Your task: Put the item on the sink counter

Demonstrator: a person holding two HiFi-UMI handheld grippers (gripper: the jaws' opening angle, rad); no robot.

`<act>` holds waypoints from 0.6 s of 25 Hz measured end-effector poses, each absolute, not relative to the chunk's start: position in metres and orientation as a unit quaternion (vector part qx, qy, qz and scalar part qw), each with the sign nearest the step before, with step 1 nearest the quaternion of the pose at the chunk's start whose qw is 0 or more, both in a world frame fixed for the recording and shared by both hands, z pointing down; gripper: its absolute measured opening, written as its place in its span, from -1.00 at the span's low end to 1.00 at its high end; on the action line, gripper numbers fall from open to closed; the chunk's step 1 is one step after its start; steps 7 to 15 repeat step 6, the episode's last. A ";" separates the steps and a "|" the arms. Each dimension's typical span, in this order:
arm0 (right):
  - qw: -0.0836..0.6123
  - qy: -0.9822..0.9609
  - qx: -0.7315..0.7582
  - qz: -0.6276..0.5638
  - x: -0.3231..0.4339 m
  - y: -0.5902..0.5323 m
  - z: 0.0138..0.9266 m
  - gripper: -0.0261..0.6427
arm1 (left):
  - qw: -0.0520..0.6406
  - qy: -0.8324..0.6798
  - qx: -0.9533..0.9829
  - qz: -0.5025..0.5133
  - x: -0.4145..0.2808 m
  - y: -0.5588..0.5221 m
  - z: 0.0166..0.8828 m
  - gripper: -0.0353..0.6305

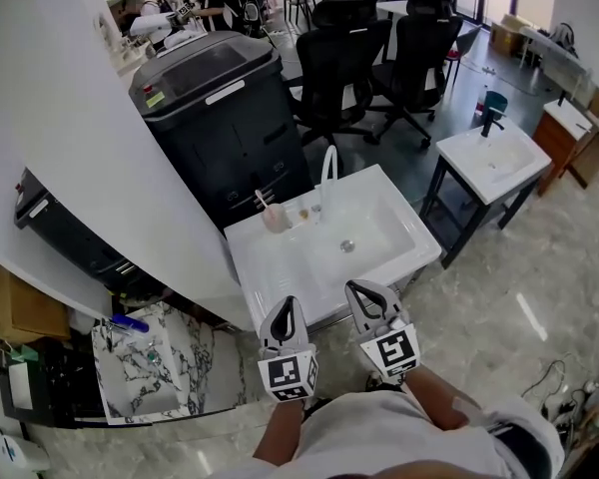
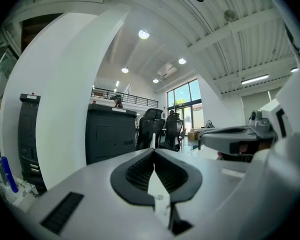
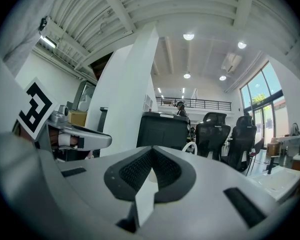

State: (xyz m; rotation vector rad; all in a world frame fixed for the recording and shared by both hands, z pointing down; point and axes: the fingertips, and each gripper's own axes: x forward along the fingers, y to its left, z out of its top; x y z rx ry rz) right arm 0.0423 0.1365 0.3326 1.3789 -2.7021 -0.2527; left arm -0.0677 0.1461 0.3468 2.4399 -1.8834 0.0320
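A white sink [image 1: 379,249] with a curved white faucet [image 1: 326,174] stands in front of me in the head view. On its back left counter sit a pinkish cup [image 1: 275,217] holding a toothbrush and a small item [image 1: 304,211]. My left gripper [image 1: 287,309] and right gripper [image 1: 365,293] hover side by side over the sink's near edge, both raised level. Each is shut with nothing held: in the left gripper view the pads [image 2: 140,170] meet, and in the right gripper view the pads [image 3: 165,169] meet too. The faucet [image 3: 189,147] peeks over the right jaws.
A black copier [image 1: 220,108] stands behind the sink, beside a white curved wall [image 1: 70,158]. Black office chairs [image 1: 339,58] and a second sink on a stand [image 1: 491,160] are further back. A marbled basin [image 1: 145,367] with a blue item [image 1: 130,322] lies at lower left.
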 end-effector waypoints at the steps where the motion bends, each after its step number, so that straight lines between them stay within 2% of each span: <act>1: 0.051 -0.886 0.453 -0.083 0.043 0.136 0.333 -0.91 | 0.030 -0.609 0.792 0.010 -0.066 0.146 0.347 -0.86; 15: 0.059 -0.885 0.455 -0.074 0.049 0.135 0.333 -0.91 | 0.032 -0.609 0.793 0.010 -0.062 0.143 0.351 -0.86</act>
